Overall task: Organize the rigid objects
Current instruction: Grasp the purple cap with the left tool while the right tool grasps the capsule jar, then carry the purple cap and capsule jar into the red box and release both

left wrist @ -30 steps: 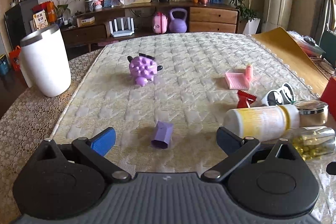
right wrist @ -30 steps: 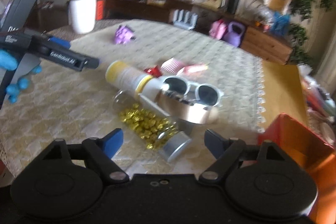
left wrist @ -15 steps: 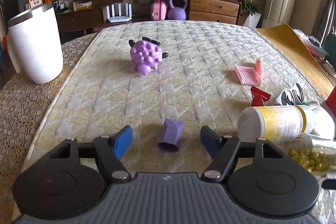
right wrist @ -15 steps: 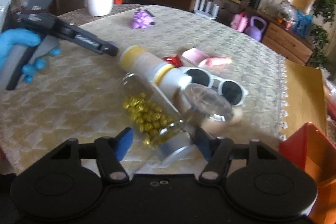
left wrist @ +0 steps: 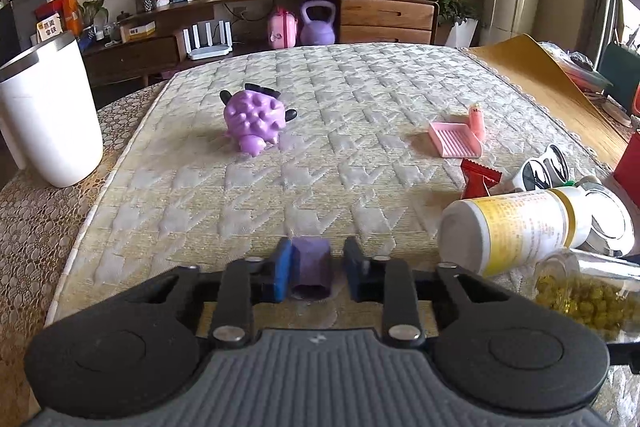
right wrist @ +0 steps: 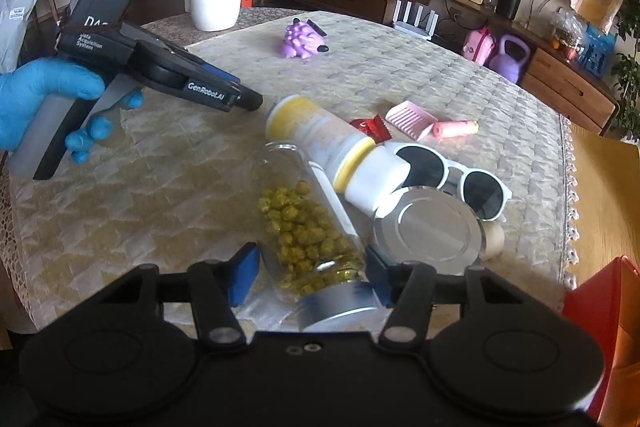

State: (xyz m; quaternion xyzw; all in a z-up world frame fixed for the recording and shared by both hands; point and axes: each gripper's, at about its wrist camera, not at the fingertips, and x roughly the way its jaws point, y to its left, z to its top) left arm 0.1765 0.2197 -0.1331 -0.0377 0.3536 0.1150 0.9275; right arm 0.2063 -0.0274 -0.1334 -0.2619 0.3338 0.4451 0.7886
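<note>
the left gripper (left wrist: 315,269) has just closed on the small purple block (left wrist: 311,264), near the quilted table's (left wrist: 360,99) front edge. the right gripper (right wrist: 313,273) has been closing around the lying glass jar of yellow pellets (right wrist: 308,227) (whether its pads press, i cannot tell). farther in lies the purple spiky toy (left wrist: 253,119).

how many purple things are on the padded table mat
2. The spiky purple toy sits far back on the mat. The small purple block is between the left gripper's blue pads. Others may be hidden behind the clutter.
</note>
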